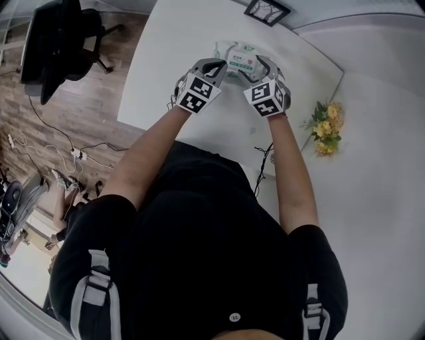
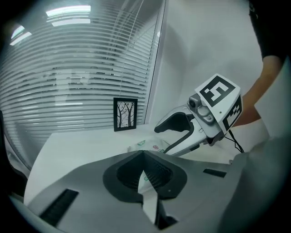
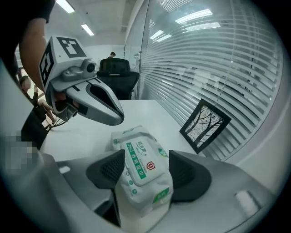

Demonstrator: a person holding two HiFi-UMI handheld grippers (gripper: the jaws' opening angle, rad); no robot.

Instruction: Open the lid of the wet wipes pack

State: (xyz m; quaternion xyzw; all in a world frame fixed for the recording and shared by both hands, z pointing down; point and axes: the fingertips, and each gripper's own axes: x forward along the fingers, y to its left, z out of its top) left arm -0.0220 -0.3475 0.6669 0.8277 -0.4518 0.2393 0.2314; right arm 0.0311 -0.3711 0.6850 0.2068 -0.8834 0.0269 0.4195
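Observation:
The white wet wipes pack [image 1: 239,58] lies on the white table [image 1: 166,80], its flat lid with green print and a red shield mark [image 3: 138,159] down. My right gripper [image 3: 148,172] is shut on the pack's near end, one dark pad [image 3: 109,169] on each side. My left gripper [image 1: 219,65] is at the pack's left end with its jaws shut, its tip [image 3: 119,119] just above the far corner. In the left gripper view a thin white sliver with green print shows in the slit behind its tips [image 2: 143,154], and the pack [image 2: 148,145] lies just beyond.
A black-framed tree picture [image 1: 267,10] stands at the table's far edge by the window blinds. Yellow flowers [image 1: 325,127] lie to the right. A black cable [image 1: 264,163] hangs off the near edge. An office chair [image 1: 60,40] stands on the floor to the left.

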